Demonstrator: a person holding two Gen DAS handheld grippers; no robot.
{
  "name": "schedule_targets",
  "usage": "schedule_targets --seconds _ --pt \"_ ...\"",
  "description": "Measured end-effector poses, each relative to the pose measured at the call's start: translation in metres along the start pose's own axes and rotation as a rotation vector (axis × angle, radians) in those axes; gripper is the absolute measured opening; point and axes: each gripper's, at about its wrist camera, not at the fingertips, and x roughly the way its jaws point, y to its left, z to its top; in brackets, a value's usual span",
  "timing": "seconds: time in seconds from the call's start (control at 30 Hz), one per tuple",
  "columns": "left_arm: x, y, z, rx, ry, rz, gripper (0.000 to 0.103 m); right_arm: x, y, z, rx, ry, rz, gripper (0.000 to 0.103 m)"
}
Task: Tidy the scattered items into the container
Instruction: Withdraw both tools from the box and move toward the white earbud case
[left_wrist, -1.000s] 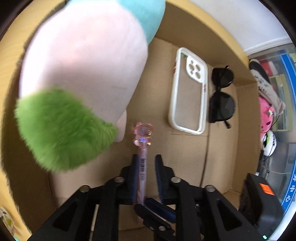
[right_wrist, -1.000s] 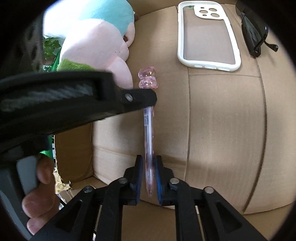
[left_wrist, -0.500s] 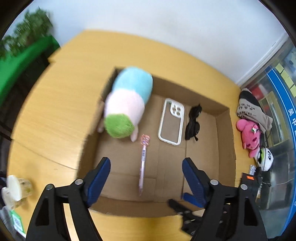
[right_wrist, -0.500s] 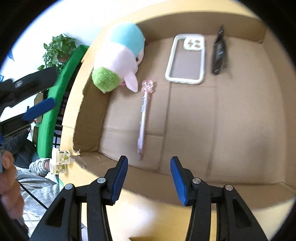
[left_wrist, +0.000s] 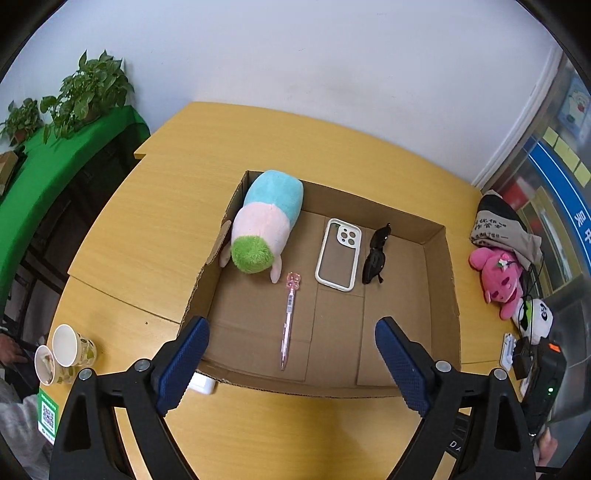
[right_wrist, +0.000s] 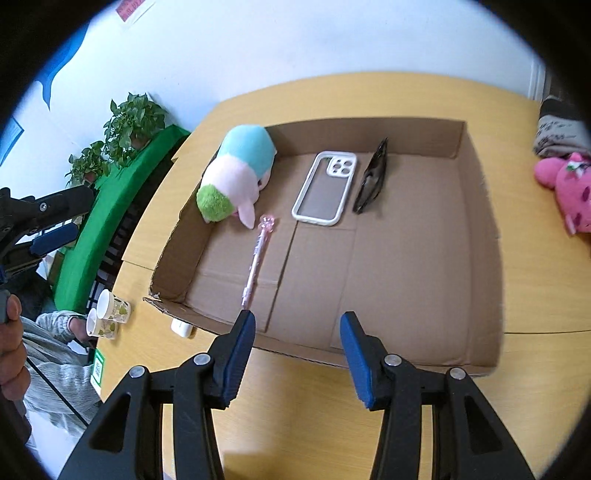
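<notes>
A shallow cardboard box sits on the wooden table. Inside it lie a blue, pink and green plush, a pink pen with a bear-shaped top, a white phone case and black sunglasses. My left gripper hovers above the box's near edge, jaws opening wide with nothing between them. My right gripper hangs over the same near edge, open and empty. From that side the pen lies flat beside the plush, with the case and sunglasses further back.
Two paper cups stand at the table's left corner, and a small white item lies by the box's front-left corner. A pink plush toy, a panda toy and a bag crowd the right edge. Potted plants sit on a green shelf.
Both grippers were shut on the pink pen low in the box. They have let it go, opened, and risen back above the near edge. The pen now lies on the box floor.
</notes>
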Motion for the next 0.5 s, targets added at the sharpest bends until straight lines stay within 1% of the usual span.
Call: schedule_targets --seconds 0.27,0.5 --pt "-0.015 -0.002 0.001 0.029 -0.038 0.016 0.094 -0.014 0.007 0.004 -0.016 -0.046 -0.017 0.047" --pt "-0.021 -0.001 -0.003 0.033 -0.072 0.019 0.095 -0.029 0.025 0.011 -0.098 -0.091 -0.050 0.047"
